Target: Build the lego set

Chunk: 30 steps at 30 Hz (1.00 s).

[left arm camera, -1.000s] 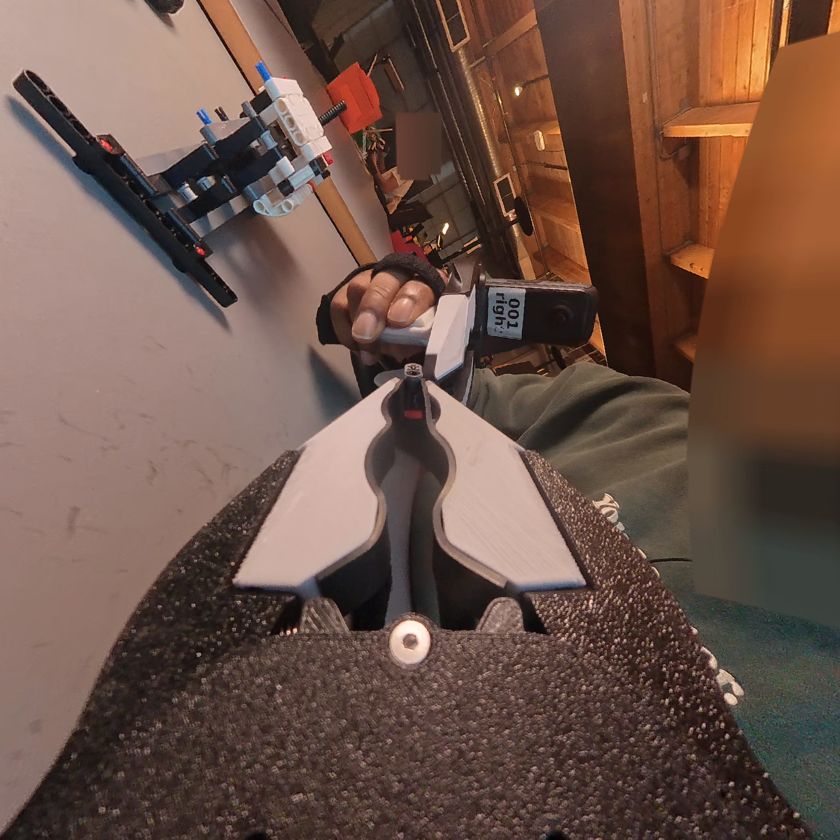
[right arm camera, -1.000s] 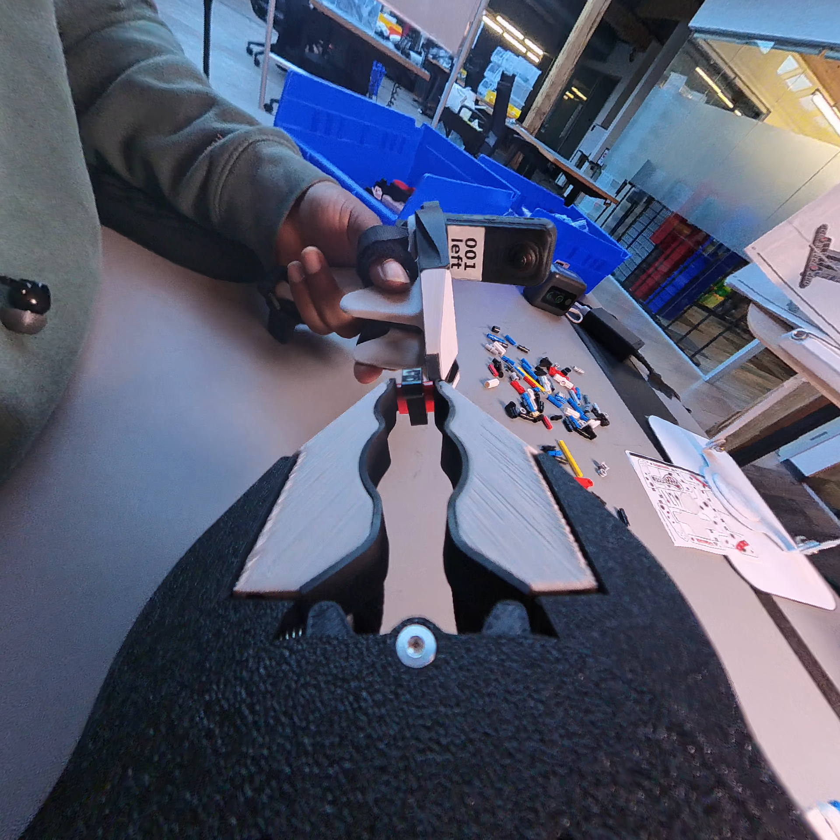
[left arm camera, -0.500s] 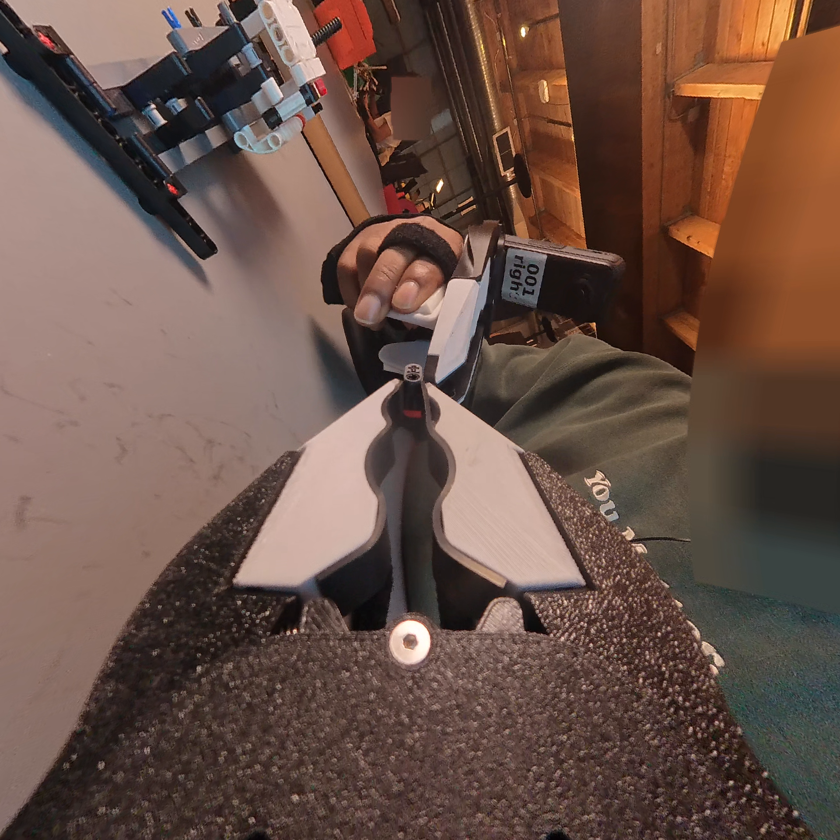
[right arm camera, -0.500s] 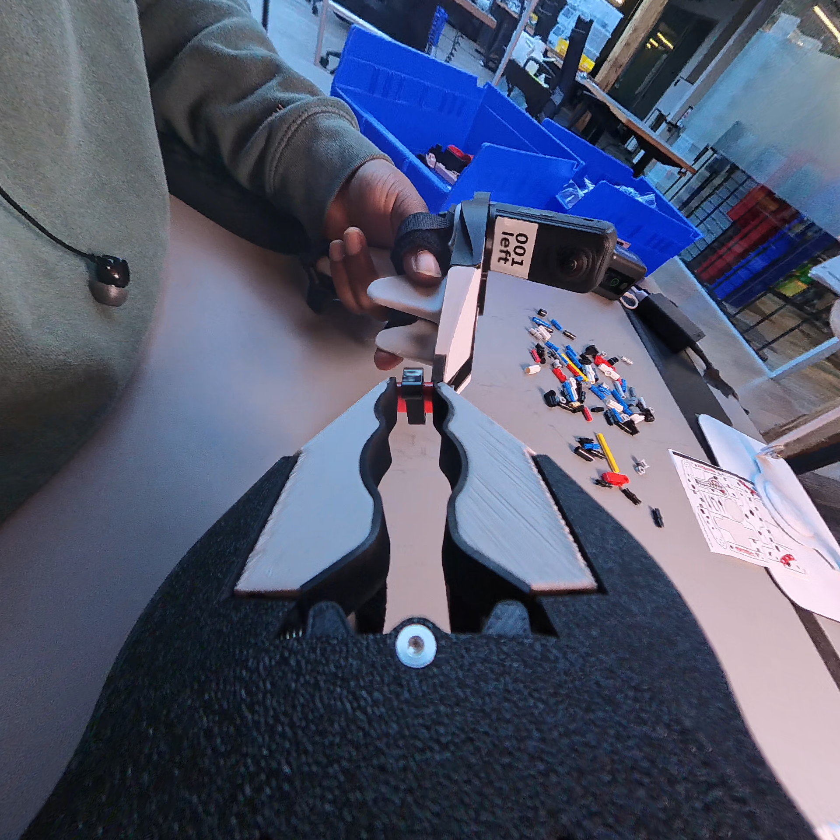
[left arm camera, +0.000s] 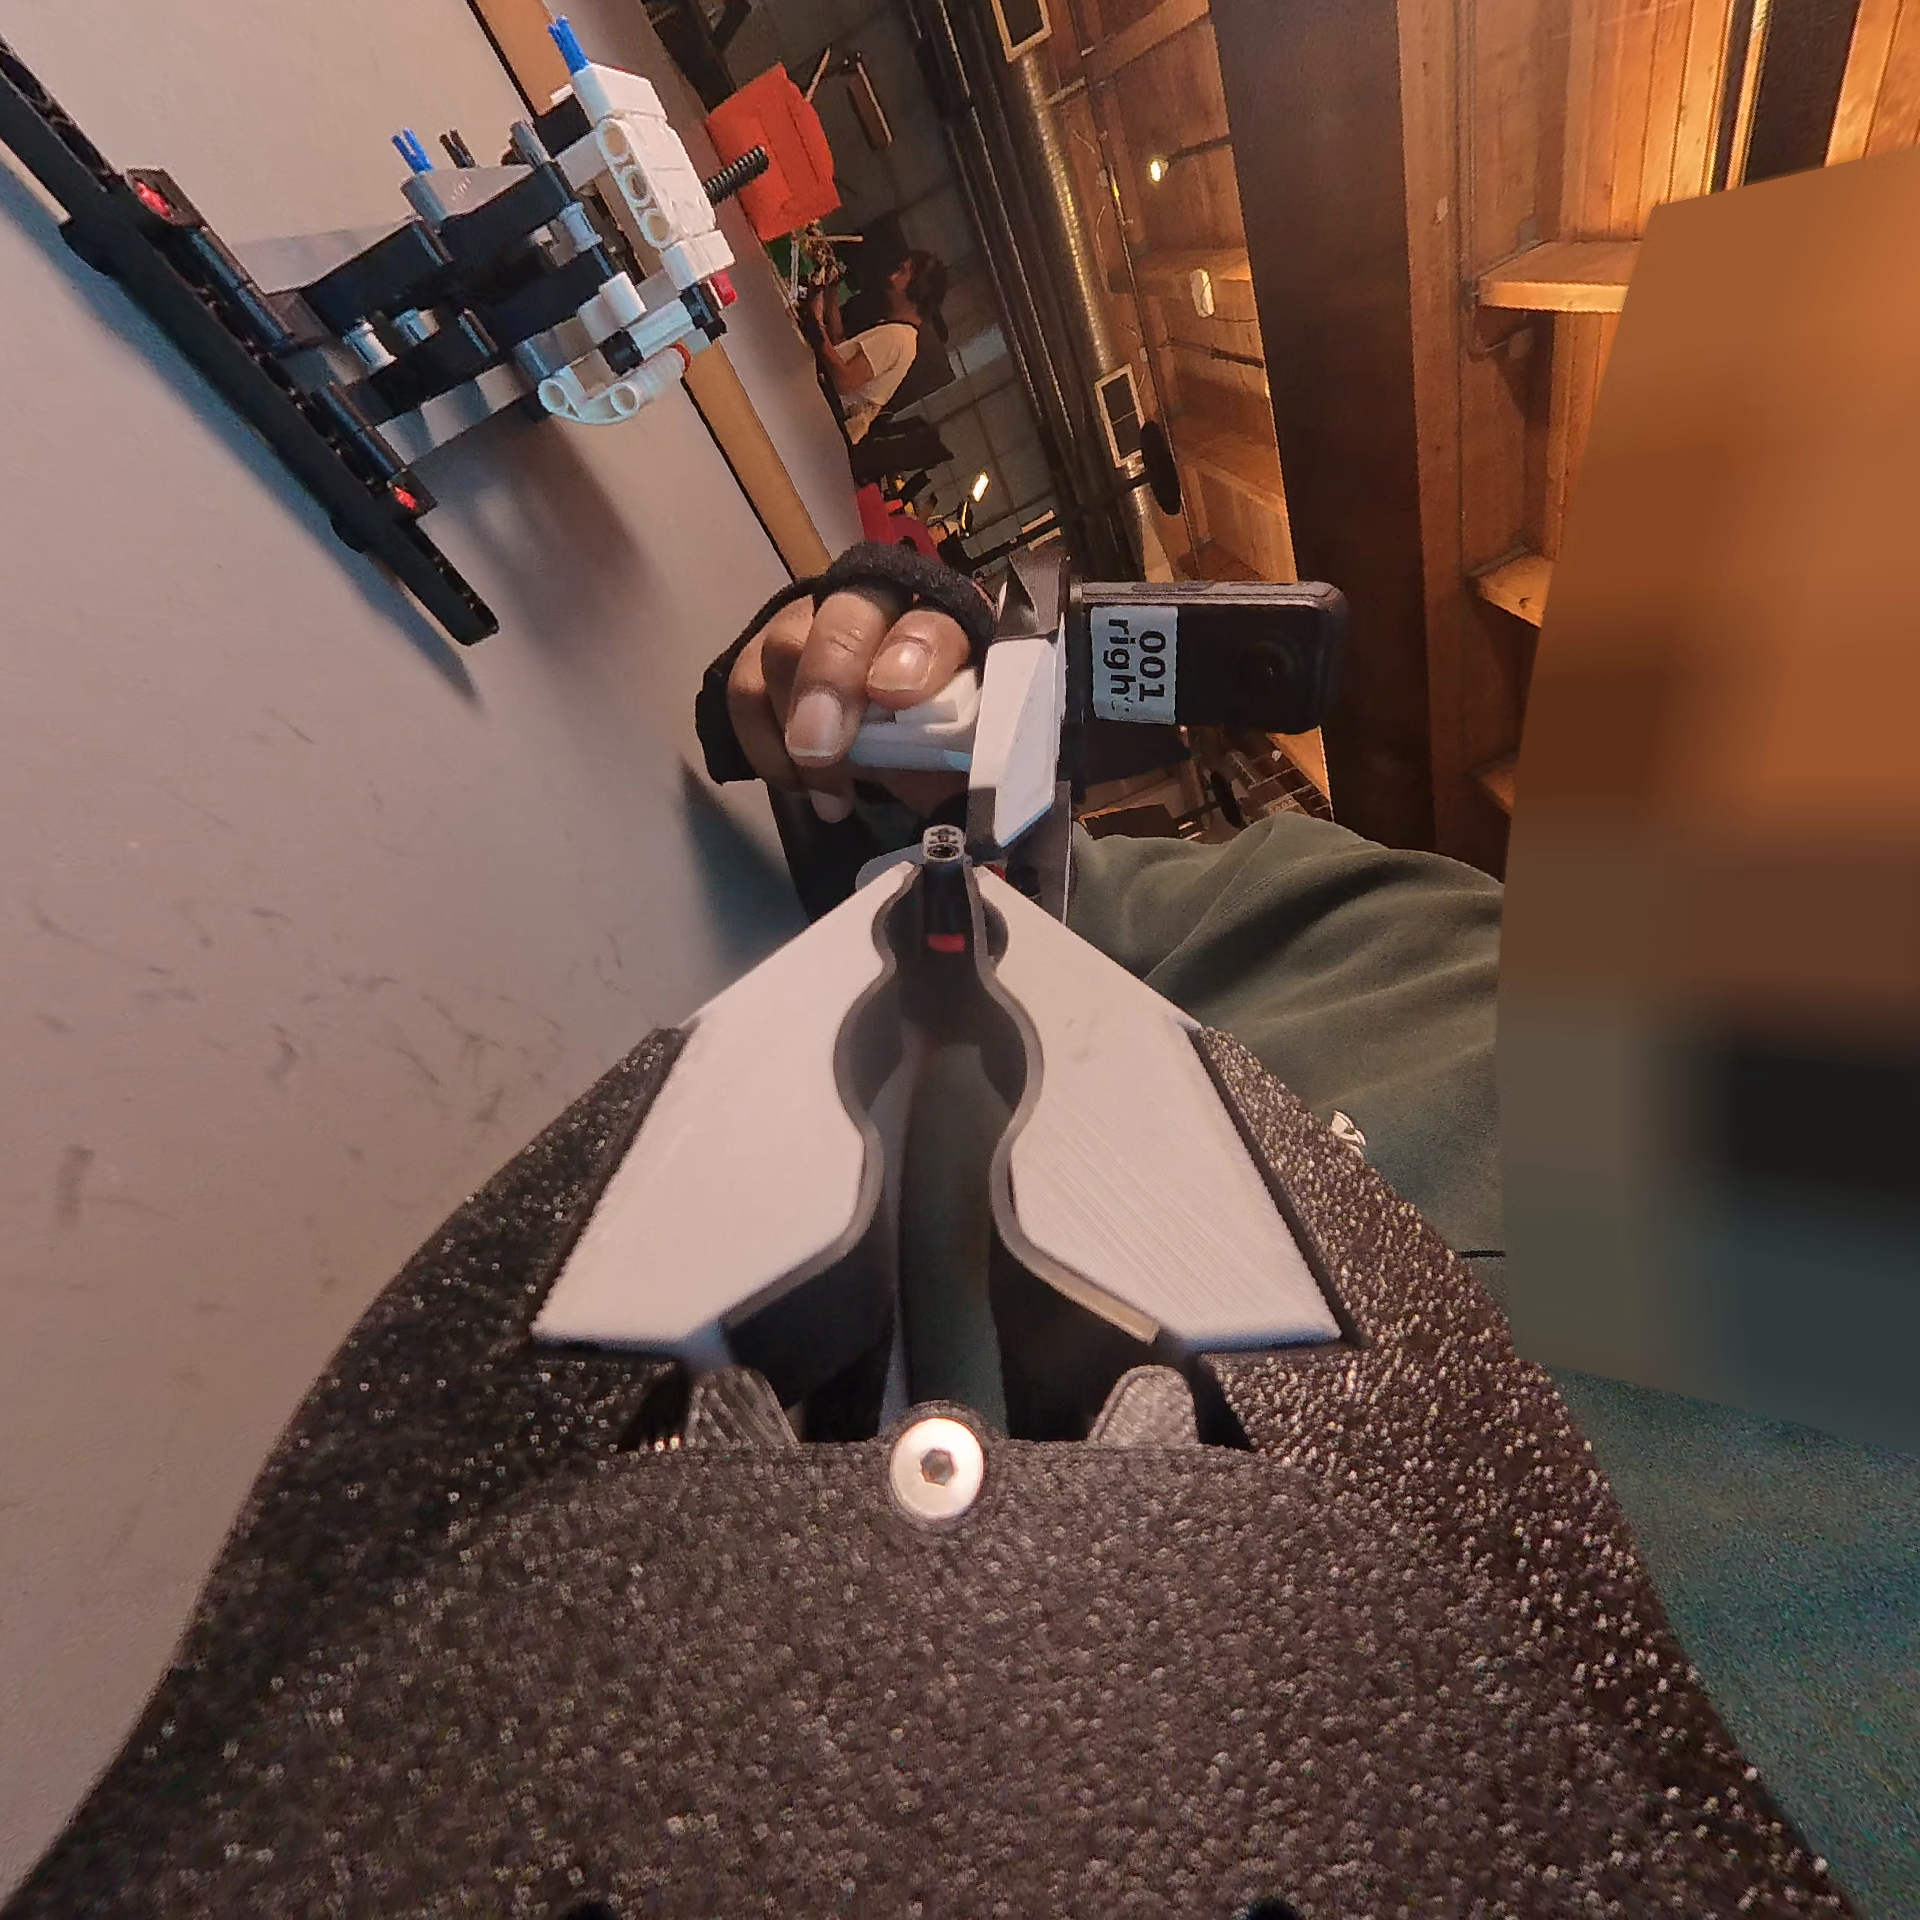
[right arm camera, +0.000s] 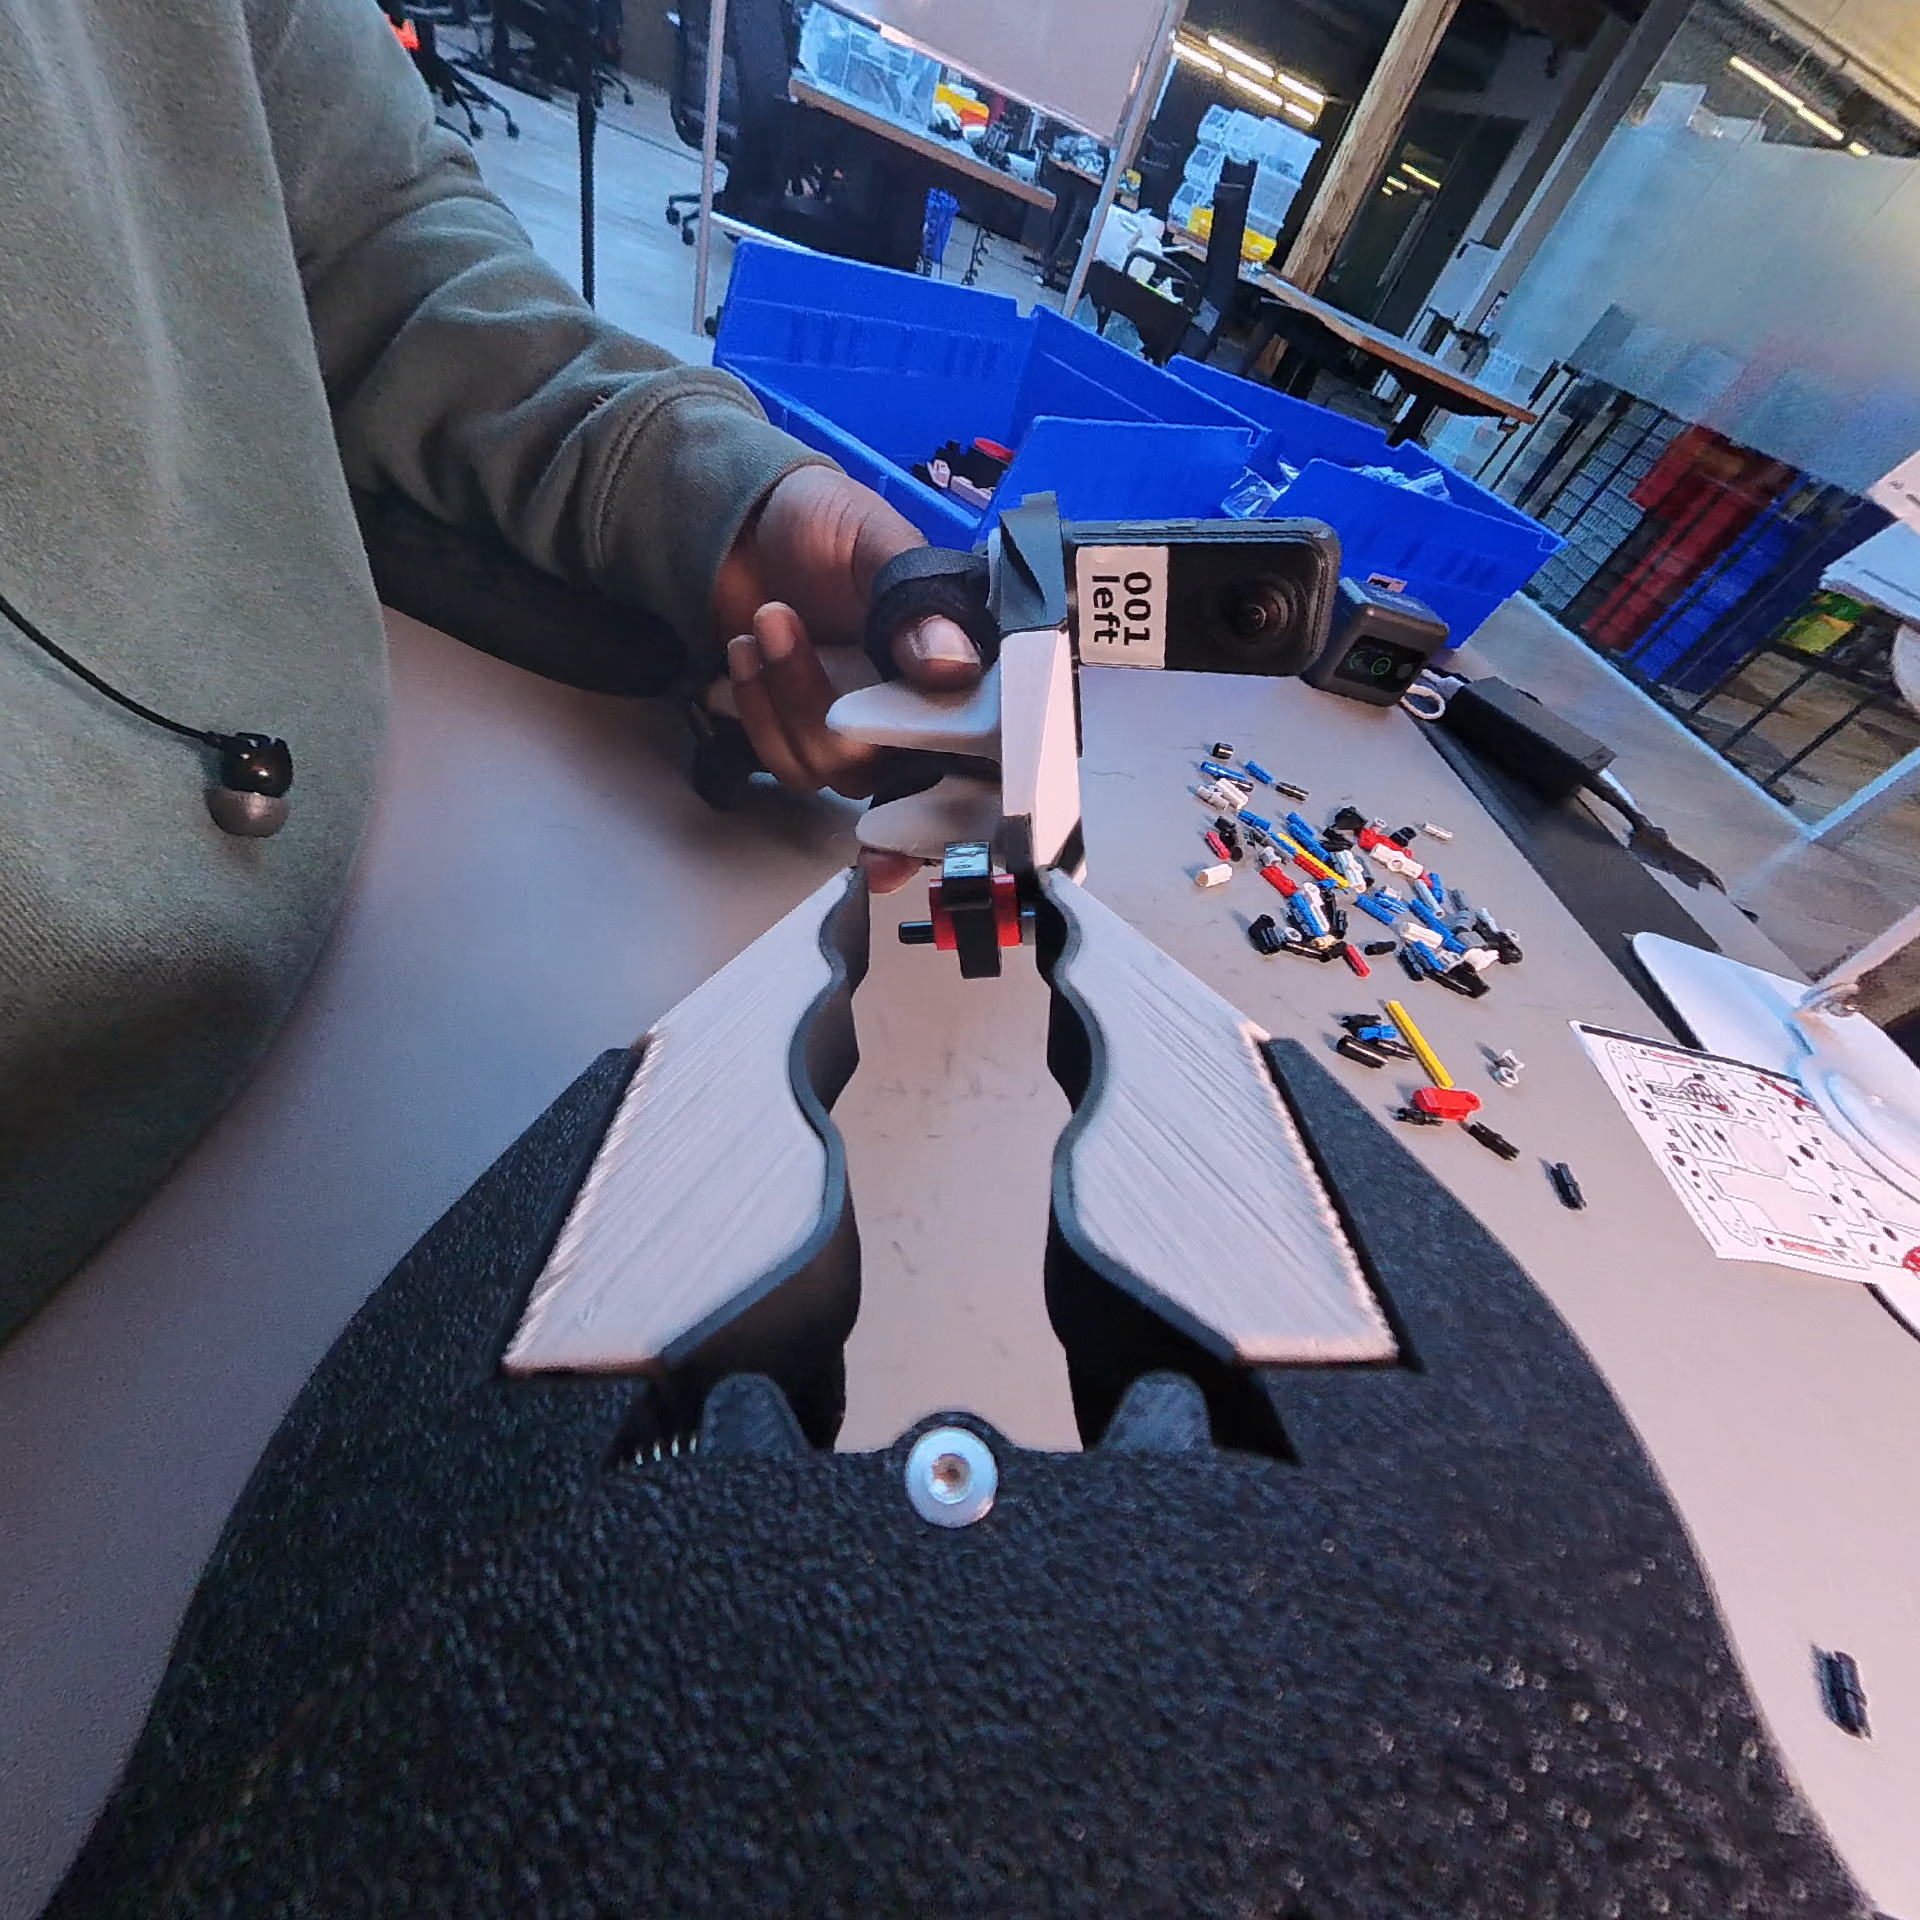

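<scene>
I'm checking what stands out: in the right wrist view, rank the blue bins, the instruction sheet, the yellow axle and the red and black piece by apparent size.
1. blue bins
2. instruction sheet
3. red and black piece and yellow axle: similar; the piece is nearer the camera, so unranked.

Your two grippers meet tip to tip above the grey table (right arm camera: 499, 997), so neither can push straight ahead: the left gripper (left arm camera: 943, 873) faces the right gripper's white body, and the right gripper (right arm camera: 951, 904), its fingers spread apart, has the small red and black piece (right arm camera: 971, 914) filling the gap between them. Bare tabletop lies below and toward your torso. Right of your right gripper, the pile of loose pieces (right arm camera: 1351, 894) and the instruction sheet (right arm camera: 1756, 1164) crowd the surface (blue bins (right arm camera: 894, 374) wall off the far edge). In the left wrist view, the partly built model (left arm camera: 436, 301) stands well clear, with open table between.
</scene>
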Motion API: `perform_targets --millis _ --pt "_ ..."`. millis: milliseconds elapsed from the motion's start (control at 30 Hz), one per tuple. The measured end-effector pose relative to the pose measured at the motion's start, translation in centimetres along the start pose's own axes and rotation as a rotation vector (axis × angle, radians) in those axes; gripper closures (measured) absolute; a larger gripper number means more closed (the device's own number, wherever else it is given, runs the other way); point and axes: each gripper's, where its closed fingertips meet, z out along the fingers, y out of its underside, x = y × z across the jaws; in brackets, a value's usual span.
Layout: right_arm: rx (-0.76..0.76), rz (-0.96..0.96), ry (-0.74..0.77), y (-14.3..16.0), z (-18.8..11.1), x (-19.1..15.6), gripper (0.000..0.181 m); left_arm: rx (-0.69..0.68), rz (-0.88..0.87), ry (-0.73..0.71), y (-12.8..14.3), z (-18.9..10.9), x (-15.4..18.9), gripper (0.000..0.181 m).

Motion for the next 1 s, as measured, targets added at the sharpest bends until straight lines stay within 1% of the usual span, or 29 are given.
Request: perform_targets --millis 233,367,467,567,600,667,833,900,933,1000 --pt "-0.006 0.000 0.034 0.3 0.0 0.7 0.163 0.011 -0.021 -0.007 -0.2 -0.1 -0.3 0.174" --pt "0.028 0.131 0.014 0.2 0.0 1.1 0.157 0.053 -0.073 0.000 -0.8 -0.5 -0.8 0.174" --pt "0.021 0.152 0.034 0.6 0.0 1.7 0.159 0.074 -0.110 0.014 -1.1 -0.7 -1.0 0.174" --pt "0.037 0.184 0.040 0.5 0.0 2.0 0.166 0.079 -0.122 0.013 -1.2 -0.7 -1.2 0.174" --pt "0.040 0.204 0.038 0.4 0.0 2.0 0.172 0.080 -0.123 0.011 -1.2 -0.6 -1.2 0.174" --pt "0.039 0.302 0.027 0.5 0.1 2.3 0.173 0.094 -0.127 0.002 -1.4 -0.7 -1.4 0.174" --pt "0.117 0.682 -0.051 0.1 -0.2 3.4 0.174 0.112 -0.086 0.000 -1.7 -0.7 -1.0 0.169" --pt "0.148 0.839 -0.076 0.0 -0.2 3.9 0.174 0.113 -0.038 0.001 -1.9 -0.8 -0.5 0.161" --pt "0.172 0.899 -0.093 -0.2 -0.3 4.0 0.174 0.112 -0.001 0.000 -2.0 -0.9 -0.2 0.155" --pt "0.211 1.005 -0.127 -0.3 -0.6 4.2 0.174 0.114 0.095 -0.006 -2.5 -1.3 0.5 0.149"
